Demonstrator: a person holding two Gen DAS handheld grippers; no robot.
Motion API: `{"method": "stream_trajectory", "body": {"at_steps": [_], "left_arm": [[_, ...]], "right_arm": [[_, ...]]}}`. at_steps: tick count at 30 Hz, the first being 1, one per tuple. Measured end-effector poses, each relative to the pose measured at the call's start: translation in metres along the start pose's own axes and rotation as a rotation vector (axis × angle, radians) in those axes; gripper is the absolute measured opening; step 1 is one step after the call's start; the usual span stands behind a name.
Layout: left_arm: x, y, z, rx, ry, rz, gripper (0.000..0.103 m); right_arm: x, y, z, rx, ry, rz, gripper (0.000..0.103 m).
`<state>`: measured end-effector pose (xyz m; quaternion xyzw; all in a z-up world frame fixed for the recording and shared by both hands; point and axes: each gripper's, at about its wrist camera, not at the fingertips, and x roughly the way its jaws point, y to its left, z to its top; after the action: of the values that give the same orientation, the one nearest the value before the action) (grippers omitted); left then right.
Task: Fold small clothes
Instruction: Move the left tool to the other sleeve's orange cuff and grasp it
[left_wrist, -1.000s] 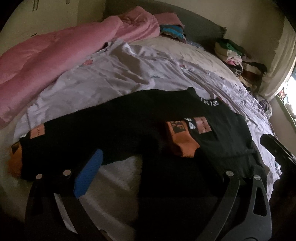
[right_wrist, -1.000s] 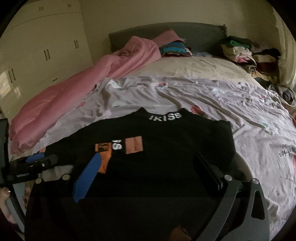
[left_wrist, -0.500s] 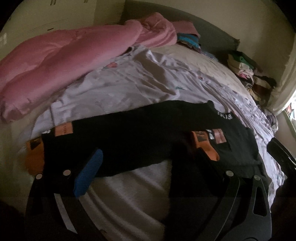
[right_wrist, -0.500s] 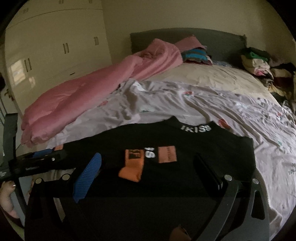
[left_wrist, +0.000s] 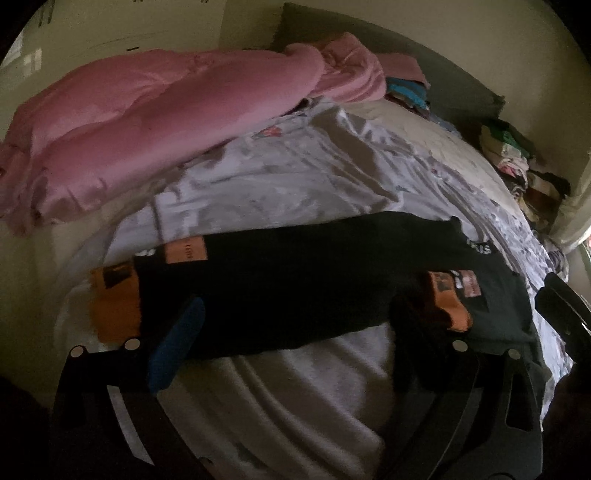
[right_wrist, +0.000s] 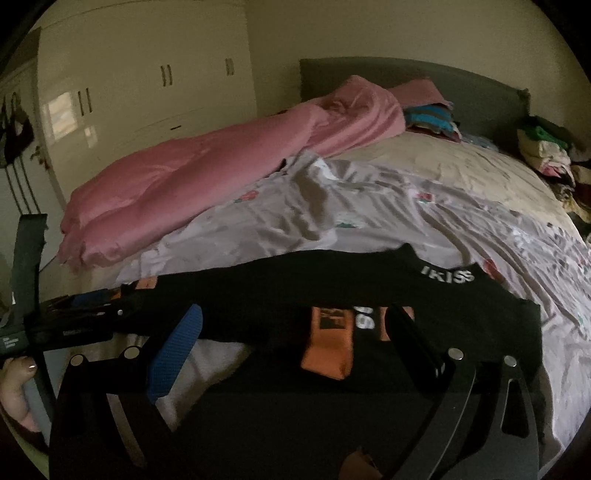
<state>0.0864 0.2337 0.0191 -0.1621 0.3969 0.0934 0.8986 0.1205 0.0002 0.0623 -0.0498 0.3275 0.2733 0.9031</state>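
Observation:
A black sweatshirt (left_wrist: 314, 280) with white collar lettering lies flat on the bed sheet (left_wrist: 295, 177). One sleeve stretches out left and ends in an orange cuff (left_wrist: 114, 302). The other orange cuff (left_wrist: 448, 306) is folded onto the chest. My left gripper (left_wrist: 295, 332) is open just over the near edge of the outstretched sleeve, its blue pad (left_wrist: 177, 343) near the cuff. In the right wrist view the sweatshirt (right_wrist: 332, 288) spreads ahead, and my right gripper (right_wrist: 295, 332) hangs open above its body near the folded cuff (right_wrist: 328, 350). The left gripper (right_wrist: 81, 317) shows at the left, held by a hand (right_wrist: 14, 391).
A pink duvet (right_wrist: 207, 173) lies bunched along the bed's left side. Folded clothes (right_wrist: 432, 120) sit by the grey headboard (right_wrist: 461, 88), and a mixed pile (right_wrist: 550, 155) sits at the far right. A cream wardrobe (right_wrist: 147, 88) stands to the left.
Both cameras have swung left and drawn back a little. The left gripper has moved left along the outstretched sleeve, toward its orange cuff. Both grippers stay open; the sweatshirt lies as before.

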Motion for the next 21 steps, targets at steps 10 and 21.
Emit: {"method": "stream_trajectory", "body": {"at_steps": [10,21], "left_arm": [[0.012,0.038,-0.003,-0.089,0.038,0.048,0.093],[0.017,0.073,-0.012,-0.198,0.075,0.043,0.093]], "right_arm": [[0.023,0.036,-0.001,-0.039,0.033,0.048,0.099],[0.046,0.074,-0.014,-0.098,0.093,0.113,0.099]]}}
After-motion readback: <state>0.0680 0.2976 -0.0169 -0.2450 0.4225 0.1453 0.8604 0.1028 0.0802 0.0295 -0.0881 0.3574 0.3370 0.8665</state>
